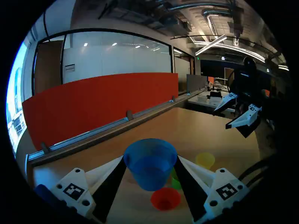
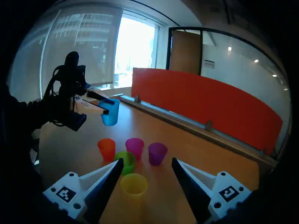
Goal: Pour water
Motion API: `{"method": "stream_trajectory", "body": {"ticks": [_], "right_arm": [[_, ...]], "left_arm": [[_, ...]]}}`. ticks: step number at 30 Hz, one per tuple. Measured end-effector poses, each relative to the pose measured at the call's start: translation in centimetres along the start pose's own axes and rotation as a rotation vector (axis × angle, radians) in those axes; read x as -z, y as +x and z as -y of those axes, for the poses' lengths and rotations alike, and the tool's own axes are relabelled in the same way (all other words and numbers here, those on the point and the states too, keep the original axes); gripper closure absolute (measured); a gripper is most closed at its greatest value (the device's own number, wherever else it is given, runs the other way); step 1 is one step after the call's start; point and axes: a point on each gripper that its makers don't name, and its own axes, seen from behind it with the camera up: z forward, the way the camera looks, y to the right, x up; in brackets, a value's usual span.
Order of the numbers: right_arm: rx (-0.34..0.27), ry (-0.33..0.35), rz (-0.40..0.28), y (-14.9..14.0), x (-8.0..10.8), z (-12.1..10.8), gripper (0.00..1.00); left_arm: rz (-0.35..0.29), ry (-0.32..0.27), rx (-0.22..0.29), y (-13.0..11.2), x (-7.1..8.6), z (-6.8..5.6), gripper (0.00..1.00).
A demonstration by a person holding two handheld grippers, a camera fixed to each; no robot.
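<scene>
- Your left gripper [image 1: 150,160] is pinching the blue cup [image 1: 150,168]: both fingers are pressed on its sides just under the rim. The cup is upright & lifted clear of the table [image 1: 216,130].
- In the right gripper view that cup hangs in the air at upper left, well apart from the cup cluster & above it, w/ the window [image 2: 134,52] bright behind.
- Blue cup contents: the lower part looks darker thru the translucent wall. Could be water, can't tell for sure.
- Your right gripper [image 2: 146,161] is spread wide w/ nothing clamped, low over the table.
- The yellow cup [image 2: 133,185] sits between its fingers, nearer the finger on the view's left. It looks clear of both.
- The green cup [image 2: 126,160] is just beside that same fingertip, just beyond the yellow.
- Behind them is a tight row: orange cup [image 2: 107,148], magenta cup [image 2: 135,146], purple cup [image 2: 157,153].
- All five stand upright on the table, mouths up. Yellow's inside shows plain yellow; can't tell water in any of them.
- In the left gripper view the orange cup is right below the blue one. The green peeks out beside the blue cup's lower right & the yellow sits farther right.
- That view also has your right gripper far off at right, above the table's edge, fingers apart.
- An orange partition [image 1: 101,100] runs along the table's far side.
</scene>
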Motion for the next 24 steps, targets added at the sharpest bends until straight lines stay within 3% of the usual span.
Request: {"method": "stream_trajectory", "body": {"ticks": [12,24], "right_arm": [[0.013,0.013,0.006,-0.2,-0.3,0.4,0.0],[0.023,0.062,0.023,-0.6,-2.3,1.6,0.0]], "left_arm": [[-0.076,0.015,0.024,1.7,2.1,-0.7,0.14],[-0.1,0.017,0.026,2.1,3.3,-1.0,0.14]]}}
